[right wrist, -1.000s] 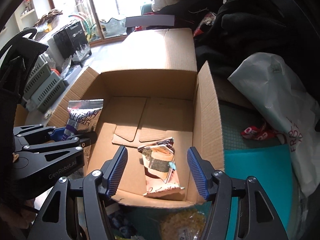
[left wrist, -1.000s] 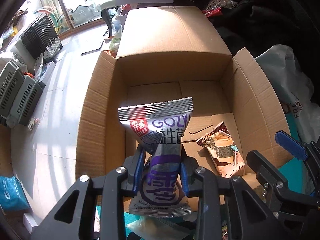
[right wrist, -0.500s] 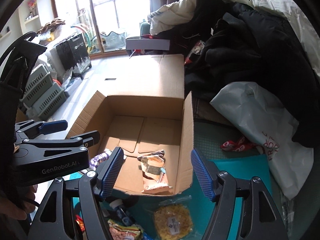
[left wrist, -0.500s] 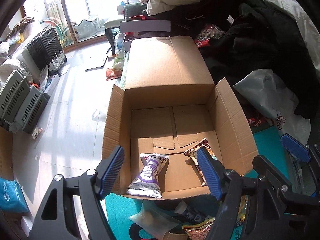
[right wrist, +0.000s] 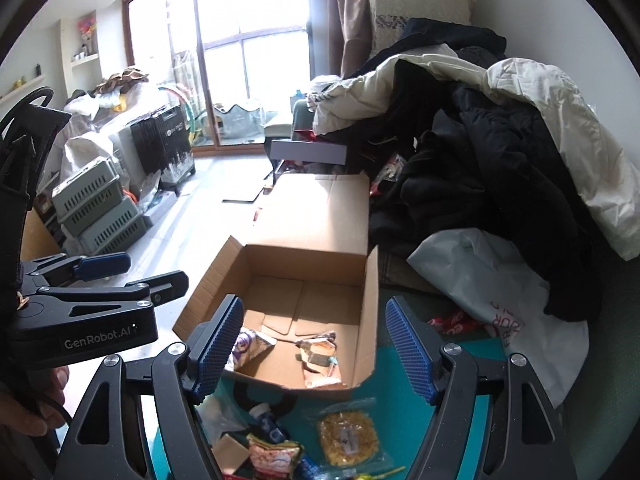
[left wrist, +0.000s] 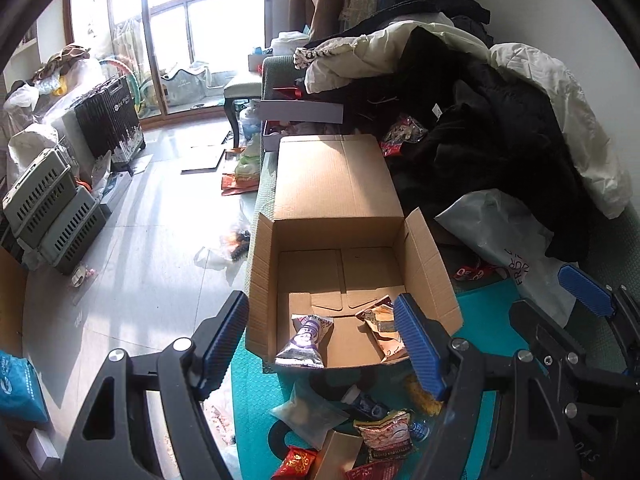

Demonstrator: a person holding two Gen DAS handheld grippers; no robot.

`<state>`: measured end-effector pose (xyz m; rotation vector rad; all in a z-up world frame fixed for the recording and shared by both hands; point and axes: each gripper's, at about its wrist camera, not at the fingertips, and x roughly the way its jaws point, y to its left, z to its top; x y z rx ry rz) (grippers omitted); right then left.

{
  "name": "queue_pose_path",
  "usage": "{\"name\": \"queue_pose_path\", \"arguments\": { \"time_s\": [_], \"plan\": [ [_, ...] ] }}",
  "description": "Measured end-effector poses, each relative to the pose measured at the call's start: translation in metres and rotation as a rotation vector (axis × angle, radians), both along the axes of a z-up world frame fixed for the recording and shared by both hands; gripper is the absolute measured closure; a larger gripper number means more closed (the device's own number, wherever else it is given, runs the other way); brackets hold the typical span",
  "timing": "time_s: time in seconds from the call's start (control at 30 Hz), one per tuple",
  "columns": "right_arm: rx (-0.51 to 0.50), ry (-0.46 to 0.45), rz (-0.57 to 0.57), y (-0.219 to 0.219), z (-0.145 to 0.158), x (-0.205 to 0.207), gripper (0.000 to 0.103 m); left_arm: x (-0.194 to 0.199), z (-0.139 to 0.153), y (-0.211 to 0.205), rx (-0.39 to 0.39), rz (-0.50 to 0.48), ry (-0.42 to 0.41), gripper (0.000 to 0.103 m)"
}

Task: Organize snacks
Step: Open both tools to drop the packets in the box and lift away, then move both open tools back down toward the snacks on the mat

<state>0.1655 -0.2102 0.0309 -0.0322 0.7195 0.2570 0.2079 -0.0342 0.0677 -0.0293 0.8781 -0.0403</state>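
An open cardboard box [left wrist: 428, 264] stands on a teal mat [left wrist: 252, 392]. Inside, near its front wall, lie a silver-purple snack pack [left wrist: 306, 340] and a brown snack pack [left wrist: 378, 320]. My left gripper [left wrist: 320, 304] hangs above the box's front edge, open, with nothing between its fingers. My right gripper [right wrist: 314, 308] hovers over the same box [right wrist: 372, 312]; its jaws are opening and hold nothing. The right wrist view shows the purple pack [right wrist: 252, 340] and the brown pack [right wrist: 320, 360] below. Loose snacks lie on the mat in front: a clear bag [left wrist: 308, 412], a peanut pack [left wrist: 386, 436], a yellow round snack [right wrist: 348, 436].
A pile of dark and white clothes [left wrist: 480, 128] rises right of the box, with a white plastic bag [left wrist: 504, 232] below it. Left is pale floor [left wrist: 140, 240] with grey crates [left wrist: 52, 208] and a black case [left wrist: 110, 116]. A hand [right wrist: 32, 404] holds the left gripper.
The left gripper opened and let go of the purple pack, which now lies in the box. Both grippers rose and drew back from the box. The right jaws widened.
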Motion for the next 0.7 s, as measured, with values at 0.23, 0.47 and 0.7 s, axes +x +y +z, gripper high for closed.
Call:
{"name": "queue_pose_path", "arguments": {
  "time_s": [0.23,0.47,0.7],
  "plan": [
    [0.014,-0.040,0.008,0.008,0.029,-0.036,0.026,-0.042,0.032,0.010,-0.006,-0.009,-0.069,0.029],
    [0.011,-0.070,0.020,0.018,0.045,-0.073,0.022,-0.083,0.049,0.016,-0.009,-0.032,-0.117,0.029],
    [0.011,-0.069,0.031,0.025,0.046,-0.106,0.016,-0.116,0.050,0.023,-0.017,-0.047,-0.132,0.029]
  ]
}}
